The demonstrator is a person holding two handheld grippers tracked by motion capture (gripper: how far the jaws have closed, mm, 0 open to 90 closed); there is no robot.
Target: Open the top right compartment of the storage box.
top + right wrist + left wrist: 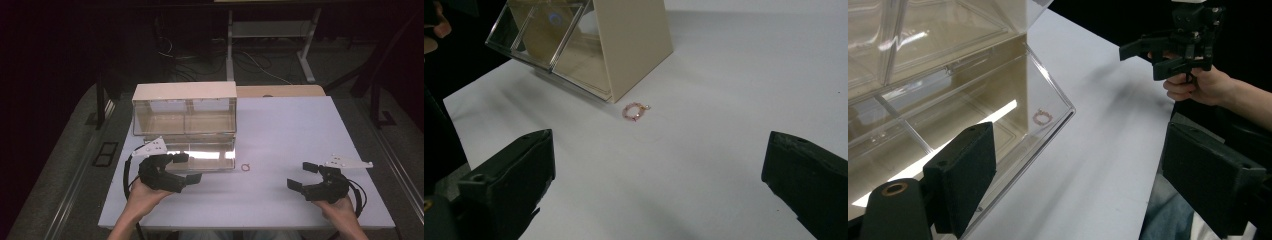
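A small pink beaded bracelet (245, 167) lies on the white table, just right of the front corner of a clear plastic drawer box (185, 117) with a beige top. In the right gripper view the bracelet (635, 111) sits ahead between the jaws, near the box's beige side (634, 45). In the left gripper view the bracelet (1042, 117) shows through the box's clear wall (973, 95). My left gripper (190, 168) is open in front of the box's pulled-out drawer. My right gripper (303, 175) is open at the table's right, well apart from the bracelet, and appears as the far gripper (1178, 50).
The white table (280, 130) has open surface between the two grippers and behind the bracelet. Beyond its far edge stand a table's legs (306, 50) and cables on a dark floor. The table's front edge runs close to both hands.
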